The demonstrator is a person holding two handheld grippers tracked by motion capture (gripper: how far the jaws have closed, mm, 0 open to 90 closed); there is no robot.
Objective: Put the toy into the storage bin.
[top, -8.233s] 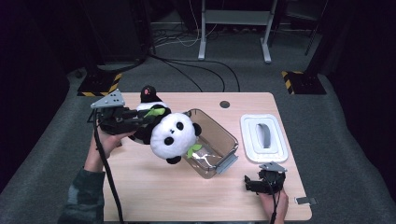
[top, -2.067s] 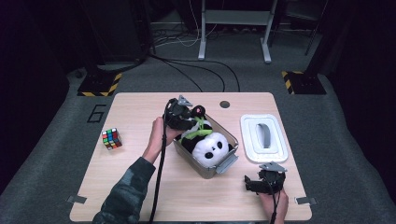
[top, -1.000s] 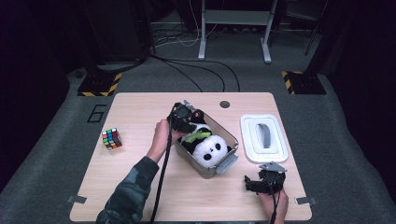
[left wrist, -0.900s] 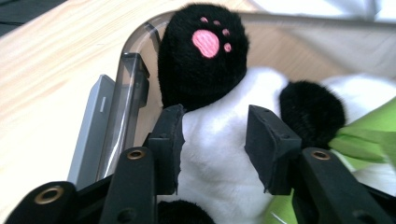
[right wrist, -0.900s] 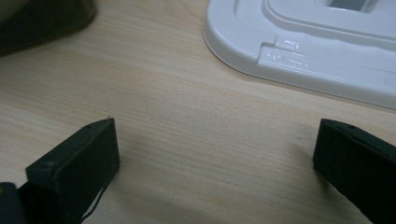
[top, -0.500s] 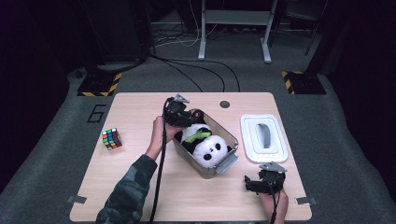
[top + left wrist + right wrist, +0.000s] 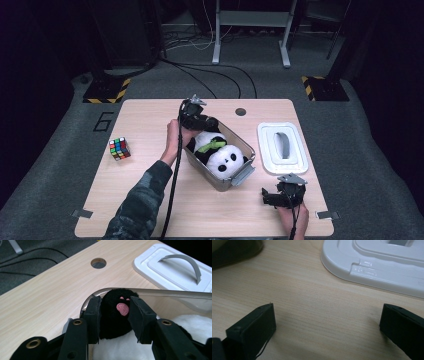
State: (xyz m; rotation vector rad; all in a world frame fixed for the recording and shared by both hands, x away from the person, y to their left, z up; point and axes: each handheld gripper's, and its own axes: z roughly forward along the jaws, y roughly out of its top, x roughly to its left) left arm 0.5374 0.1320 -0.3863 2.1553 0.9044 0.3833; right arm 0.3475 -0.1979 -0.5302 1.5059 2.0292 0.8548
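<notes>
Panda plush (image 7: 220, 155) lies in the clear plastic bin (image 7: 240, 175) at table centre, head toward the near corner, green scarf across the neck. Left gripper (image 7: 199, 121) sits at the bin's far-left end, jaws clamped on a black paw of the panda (image 7: 115, 312); pink embroidered pad faces the camera in the left gripper view, paw squeezed between both black jaws just inside the bin rim. Left hand (image 7: 176, 137) wraps the gripper body, camo sleeve (image 7: 145, 200) runs to the bottom edge. White lid (image 7: 281, 147) with grey handle lies flat right of the bin, apart from it. Right gripper (image 7: 282, 194) rests low on the near-right table (image 7: 145, 125), jaws wide apart over bare wood, nothing between them; lid edge just ahead in the right gripper view, probably not touching. Rubik's cube (image 7: 119, 148) sits well left of the bin. Cable hole (image 7: 241, 111) behind the bin.
</notes>
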